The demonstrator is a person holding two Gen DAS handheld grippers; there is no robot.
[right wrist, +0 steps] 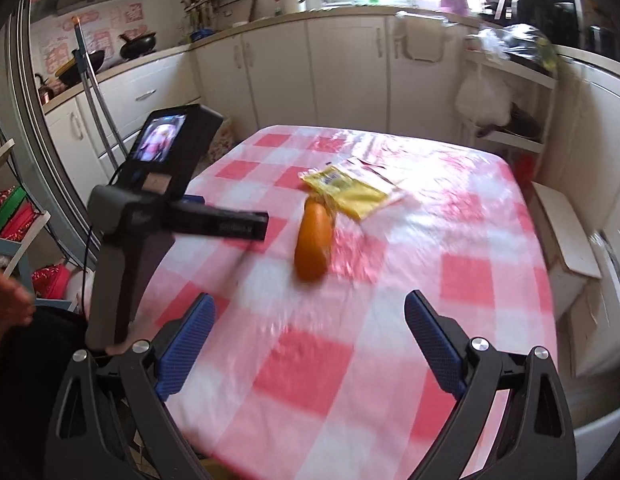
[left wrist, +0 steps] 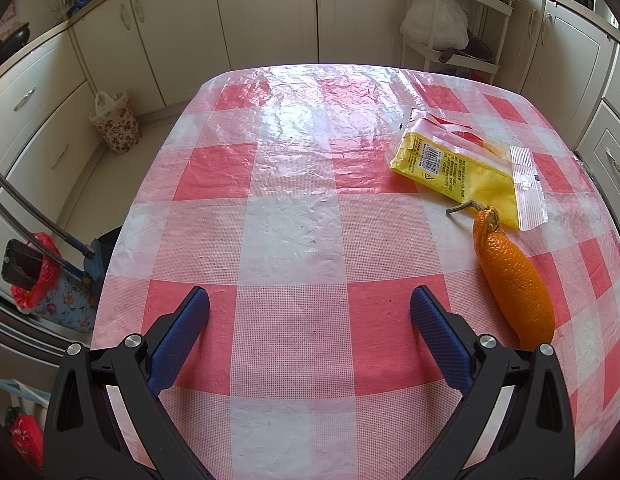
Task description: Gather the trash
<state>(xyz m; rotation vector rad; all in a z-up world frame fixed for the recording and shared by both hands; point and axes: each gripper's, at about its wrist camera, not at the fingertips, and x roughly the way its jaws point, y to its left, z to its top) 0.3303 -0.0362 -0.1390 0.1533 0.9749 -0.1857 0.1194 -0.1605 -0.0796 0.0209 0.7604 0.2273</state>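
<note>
An orange peel (left wrist: 514, 276) with a dry stem lies on the red-and-white checked tablecloth (left wrist: 294, 208), to the right of my left gripper (left wrist: 309, 304), which is open and holds nothing. Behind the peel lies a yellow plastic wrapper (left wrist: 462, 168) with a barcode. In the blurred right wrist view the peel (right wrist: 313, 240) and wrapper (right wrist: 350, 190) sit ahead of my open right gripper (right wrist: 310, 312). The left gripper's body (right wrist: 166, 208) with its screen shows at the left, a hand (right wrist: 8, 300) near it.
A floral waste bin (left wrist: 116, 124) lined with a white bag stands on the floor left of the table. A bin with a red bag (left wrist: 34, 276) is nearer at the left. Cabinets (left wrist: 270, 12) surround the table, with a white shelf rack (left wrist: 458, 20) behind and a cardboard box (right wrist: 570, 248) at the right.
</note>
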